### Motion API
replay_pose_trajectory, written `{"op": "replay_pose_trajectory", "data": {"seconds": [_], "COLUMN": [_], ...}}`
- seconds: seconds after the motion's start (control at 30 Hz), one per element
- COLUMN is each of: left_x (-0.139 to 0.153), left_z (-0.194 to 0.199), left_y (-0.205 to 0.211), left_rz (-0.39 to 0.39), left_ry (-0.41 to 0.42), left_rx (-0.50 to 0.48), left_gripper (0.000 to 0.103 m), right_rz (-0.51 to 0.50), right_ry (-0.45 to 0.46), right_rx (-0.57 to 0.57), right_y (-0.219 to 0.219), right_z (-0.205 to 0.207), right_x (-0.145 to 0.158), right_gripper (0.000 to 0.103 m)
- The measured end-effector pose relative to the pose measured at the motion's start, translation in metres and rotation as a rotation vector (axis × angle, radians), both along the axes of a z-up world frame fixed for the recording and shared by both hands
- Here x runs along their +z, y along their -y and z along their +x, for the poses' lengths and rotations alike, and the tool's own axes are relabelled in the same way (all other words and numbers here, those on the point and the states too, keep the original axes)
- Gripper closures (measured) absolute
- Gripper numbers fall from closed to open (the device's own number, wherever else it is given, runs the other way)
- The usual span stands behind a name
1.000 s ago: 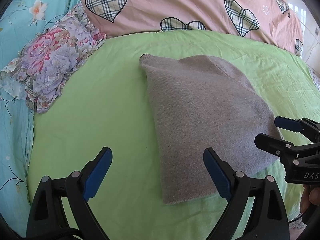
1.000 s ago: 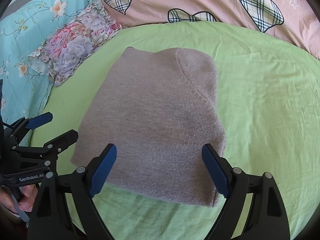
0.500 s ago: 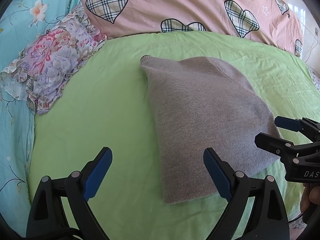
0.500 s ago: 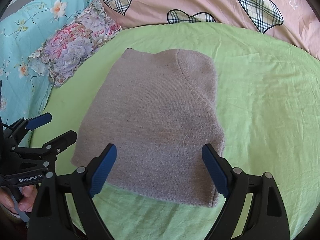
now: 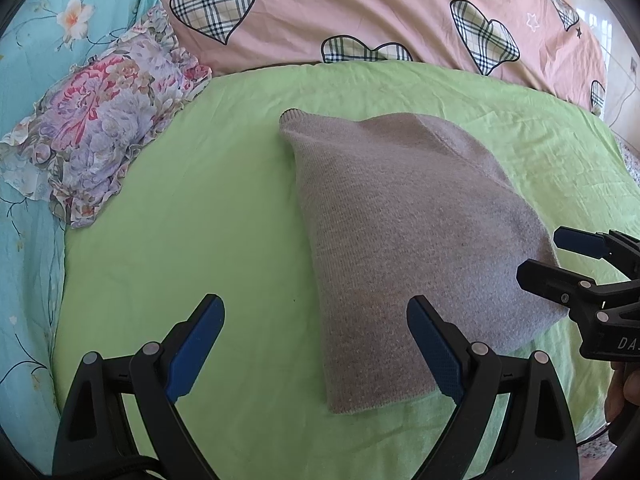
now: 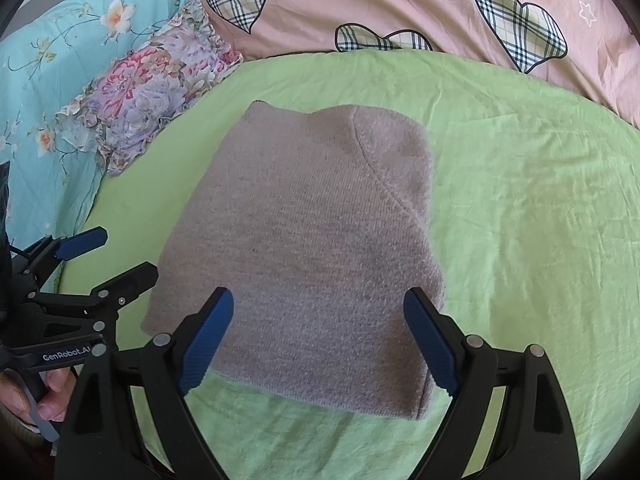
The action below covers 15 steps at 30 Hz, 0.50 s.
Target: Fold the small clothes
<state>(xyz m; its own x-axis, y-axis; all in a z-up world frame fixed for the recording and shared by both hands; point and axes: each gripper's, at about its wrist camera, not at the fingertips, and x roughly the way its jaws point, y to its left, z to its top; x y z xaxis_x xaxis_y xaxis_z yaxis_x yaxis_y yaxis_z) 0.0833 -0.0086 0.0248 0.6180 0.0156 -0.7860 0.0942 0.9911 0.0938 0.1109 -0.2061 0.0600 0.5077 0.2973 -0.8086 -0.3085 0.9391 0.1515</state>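
Note:
A grey knitted garment point(image 5: 404, 232) point(image 6: 316, 240) lies folded into a compact block on the green sheet point(image 5: 200, 216) point(image 6: 520, 208). My left gripper point(image 5: 316, 344) hovers open above the sheet at the garment's near left corner, nothing between its blue pads. My right gripper point(image 6: 320, 340) stands open over the garment's near edge, pads clear of the cloth. In the left wrist view the right gripper point(image 5: 560, 256) shows at the right edge; in the right wrist view the left gripper point(image 6: 116, 256) shows at the left, held by a hand point(image 6: 48, 396).
A floral ruffled pillow point(image 5: 104, 132) point(image 6: 156, 84) lies at the far left on a turquoise flowered cover point(image 5: 28, 80). A pink quilt with plaid hearts point(image 5: 360, 12) point(image 6: 400, 4) borders the far side. Bare green sheet lies left and right of the garment.

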Motion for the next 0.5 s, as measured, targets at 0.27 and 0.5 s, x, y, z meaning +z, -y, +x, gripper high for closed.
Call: {"op": "replay_pose_trajectory", "data": {"seconds": [0.27,0.5], "left_x": [0.0001,0.001], "left_z": [0.0005,0.0007], "left_y": [-0.0001,-0.0003], "left_rz": [0.0,-0.001], "left_ry": [0.0,0.001], "left_rx": [0.003,0.004], "left_gripper": [0.01,0.01], "right_rz": [-0.003,-0.003], "right_ry": [-0.001,0.0], "right_rx": [0.005,0.001], "right_y": [-0.0021,-0.0024], "right_z": [0.0011,0.0007], "right_x": [-0.0002,0.0003], "right_gripper": [0.016,0.016]}}
